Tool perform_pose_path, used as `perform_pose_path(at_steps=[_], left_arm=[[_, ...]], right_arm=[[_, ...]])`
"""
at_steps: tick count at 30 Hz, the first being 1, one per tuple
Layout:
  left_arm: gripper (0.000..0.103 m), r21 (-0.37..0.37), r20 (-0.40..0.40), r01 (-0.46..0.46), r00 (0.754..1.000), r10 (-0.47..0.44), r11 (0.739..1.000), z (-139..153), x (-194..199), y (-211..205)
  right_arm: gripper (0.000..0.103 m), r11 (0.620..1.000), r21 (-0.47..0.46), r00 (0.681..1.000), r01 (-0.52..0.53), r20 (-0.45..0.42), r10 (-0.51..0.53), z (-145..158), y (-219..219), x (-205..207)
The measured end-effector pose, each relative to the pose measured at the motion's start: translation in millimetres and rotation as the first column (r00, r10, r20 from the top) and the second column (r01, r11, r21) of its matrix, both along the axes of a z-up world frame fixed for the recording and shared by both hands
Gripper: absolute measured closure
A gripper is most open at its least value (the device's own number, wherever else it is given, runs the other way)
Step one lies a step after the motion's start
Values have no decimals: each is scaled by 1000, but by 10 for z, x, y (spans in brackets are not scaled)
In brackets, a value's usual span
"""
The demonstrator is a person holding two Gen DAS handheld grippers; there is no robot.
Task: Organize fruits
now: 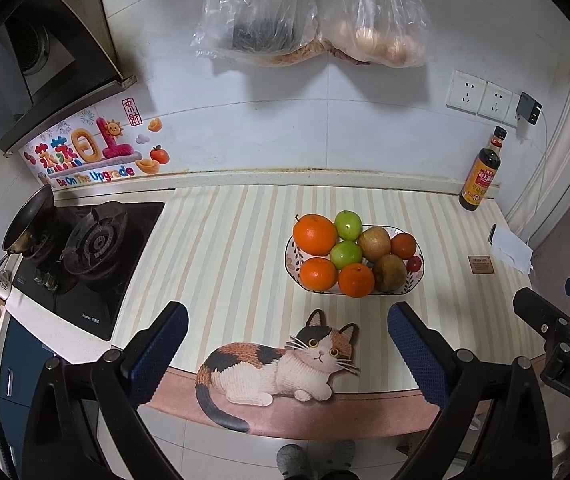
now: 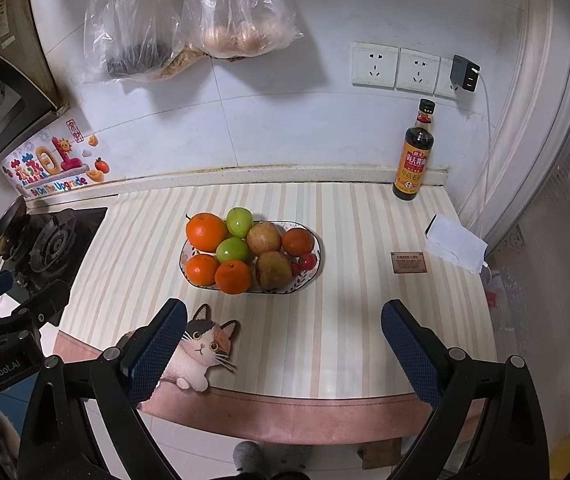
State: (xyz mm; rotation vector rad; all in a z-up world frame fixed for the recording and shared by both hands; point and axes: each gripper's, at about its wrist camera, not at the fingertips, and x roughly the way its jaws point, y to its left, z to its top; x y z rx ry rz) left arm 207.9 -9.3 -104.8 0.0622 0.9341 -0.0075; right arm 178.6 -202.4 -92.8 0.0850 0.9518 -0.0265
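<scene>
A patterned white bowl (image 1: 416, 280) (image 2: 312, 272) stands on the striped mat and holds oranges (image 1: 315, 234) (image 2: 206, 232), two green apples (image 1: 347, 225) (image 2: 239, 222), brownish pears (image 1: 374, 243) (image 2: 263, 238) and small red fruits (image 1: 413, 264) (image 2: 307, 261). My left gripper (image 1: 287, 354) is open and empty, above the mat's front edge, short of the bowl. My right gripper (image 2: 283, 354) is open and empty too, near the front edge, right of the cat picture. The right gripper also shows at the right edge of the left wrist view (image 1: 557, 320).
A gas stove (image 1: 93, 248) with a pan (image 1: 29, 220) sits at the left. A sauce bottle (image 2: 413, 156) stands at the back right by the wall sockets (image 2: 397, 66). White tissue (image 2: 455, 244) and a small brown tag (image 2: 409, 263) lie at right. Plastic bags (image 2: 189, 20) hang on the wall.
</scene>
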Motion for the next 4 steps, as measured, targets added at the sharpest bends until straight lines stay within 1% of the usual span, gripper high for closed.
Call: perform_pose_path(at_steps=[4], left_arm=[[1, -1, 7, -2, 1000, 2, 1000, 8, -13, 7]], right_arm=[[3, 1000, 3, 1000, 1, -2, -1, 8, 0, -25]])
